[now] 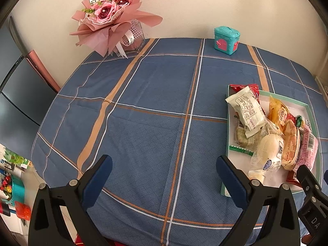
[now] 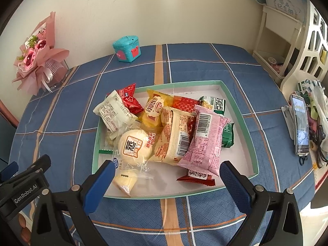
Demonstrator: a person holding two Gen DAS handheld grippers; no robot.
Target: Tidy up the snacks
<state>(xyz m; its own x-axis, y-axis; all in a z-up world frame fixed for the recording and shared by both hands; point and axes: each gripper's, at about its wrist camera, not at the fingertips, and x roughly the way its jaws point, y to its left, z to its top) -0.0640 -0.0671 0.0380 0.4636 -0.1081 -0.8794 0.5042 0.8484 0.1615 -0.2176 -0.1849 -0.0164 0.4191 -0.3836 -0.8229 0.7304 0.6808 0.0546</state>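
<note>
- So the bench [image 1: 155, 94] has a blue plaid cloth over it and sits pushed up against a cream wall.
- At the back there's a pink rose bouquet [image 1: 108, 18] in a clear holder, plus a little teal toy chest [image 1: 226, 40] further along.
- All the snacks are heaped in a shallow white box with a mint-green rim [image 2: 240, 110], on the right half of the bench.
- In the pile: a pink packet [image 2: 205, 141] with its barcode up, a round white steamed bun in clear wrap [image 2: 134, 146], a yellow packet [image 2: 155, 108], a white wafer-type pack [image 2: 113, 112], and a red one [image 2: 130, 98] hanging over the far-left rim.
- Left hand-held gripper [image 1: 164, 176]: fingers wide apart, nothing in them, over bare cloth just left of the box.
- Right hand-held gripper [image 2: 167, 181]: also spread and empty, at the box's near edge.
- A phone [image 2: 300, 125] is propped at the far right.
</note>
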